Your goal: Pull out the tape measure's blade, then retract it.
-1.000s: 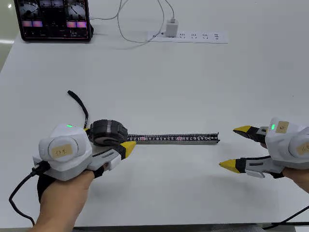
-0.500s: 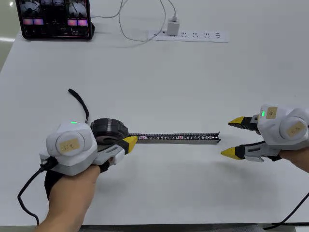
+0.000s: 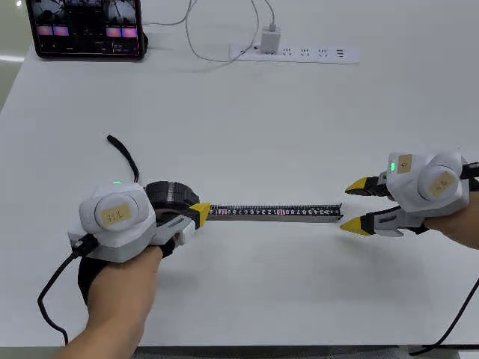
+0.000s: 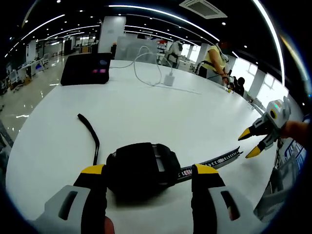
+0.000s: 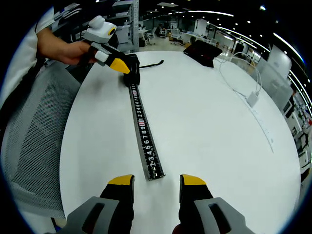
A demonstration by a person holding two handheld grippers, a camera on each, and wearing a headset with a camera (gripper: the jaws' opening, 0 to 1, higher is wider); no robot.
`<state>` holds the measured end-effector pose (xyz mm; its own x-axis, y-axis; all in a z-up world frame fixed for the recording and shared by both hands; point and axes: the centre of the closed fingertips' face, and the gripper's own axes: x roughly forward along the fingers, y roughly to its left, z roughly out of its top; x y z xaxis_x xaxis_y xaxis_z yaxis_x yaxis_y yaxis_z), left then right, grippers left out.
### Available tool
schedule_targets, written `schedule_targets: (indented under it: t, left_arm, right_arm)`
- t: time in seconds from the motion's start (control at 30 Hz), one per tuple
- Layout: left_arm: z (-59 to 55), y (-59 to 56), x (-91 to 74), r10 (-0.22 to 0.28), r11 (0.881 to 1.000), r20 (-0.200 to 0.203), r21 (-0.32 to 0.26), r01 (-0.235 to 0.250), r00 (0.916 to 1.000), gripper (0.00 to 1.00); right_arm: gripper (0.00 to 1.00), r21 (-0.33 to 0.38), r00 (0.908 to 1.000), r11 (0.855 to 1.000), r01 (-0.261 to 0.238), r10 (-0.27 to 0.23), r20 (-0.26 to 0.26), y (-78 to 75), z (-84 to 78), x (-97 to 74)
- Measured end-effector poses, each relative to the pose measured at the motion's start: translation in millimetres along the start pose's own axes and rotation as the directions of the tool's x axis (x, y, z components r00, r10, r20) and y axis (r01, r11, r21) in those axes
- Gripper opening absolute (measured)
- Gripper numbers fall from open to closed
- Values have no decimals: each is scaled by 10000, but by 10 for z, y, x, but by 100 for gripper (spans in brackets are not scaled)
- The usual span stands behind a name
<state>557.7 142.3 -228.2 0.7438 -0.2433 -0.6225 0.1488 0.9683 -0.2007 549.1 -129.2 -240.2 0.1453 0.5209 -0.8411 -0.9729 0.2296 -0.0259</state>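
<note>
My left tool (image 4: 148, 173) grips the tape measure (image 3: 171, 196) on the white surface (image 3: 262, 112), and its blade (image 3: 273, 212) lies drawn out flat to the right. My right tool (image 3: 352, 205) stands open, its tips flanking the blade's end but not clamped on it.

The left gripper (image 4: 149, 171) clamps a round black plastic tape measure case (image 4: 141, 165) between its 2 yellow-tipped jaws on the white tabletop (image 4: 146, 107). The case's dark numbered blade (image 4: 217, 161) runs rightward, its end near the right gripper (image 4: 246, 146), whose jaws stand apart.
</note>
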Motion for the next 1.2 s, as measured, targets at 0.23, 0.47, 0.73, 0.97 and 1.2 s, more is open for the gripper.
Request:
schedule_targets:
  t: [0.23, 0.47, 0.73, 0.97, 1.2]
  left_arm:
    - [4, 18, 23, 194, 9995, -22, -239, -195, 9998, 66]
    - [1, 42, 43, 312, 9985, -26, -443, -313, 9995, 64]
    - [-9, 71, 55, 444, 9979, -68, -460, -447, 9990, 61]
    - [-17, 71, 64, 469, 9978, -107, -460, -473, 9988, 61]
    - [-22, 77, 81, 471, 9976, -127, -496, -476, 9988, 61]
  right_arm:
    - [29, -251, 9992, 9992, -325, 318, -252, -8, -7, 69]
    - [24, -280, 9970, 9973, -678, 667, -392, 5, 12, 136]
    - [18, -399, 9943, 9951, -900, 875, -602, 3, -5, 170]
    - [16, -535, 9918, 9928, -1072, 1030, -756, 13, -16, 201]
    - [15, -617, 9862, 9889, -1355, 1287, -1039, 55, -58, 236]
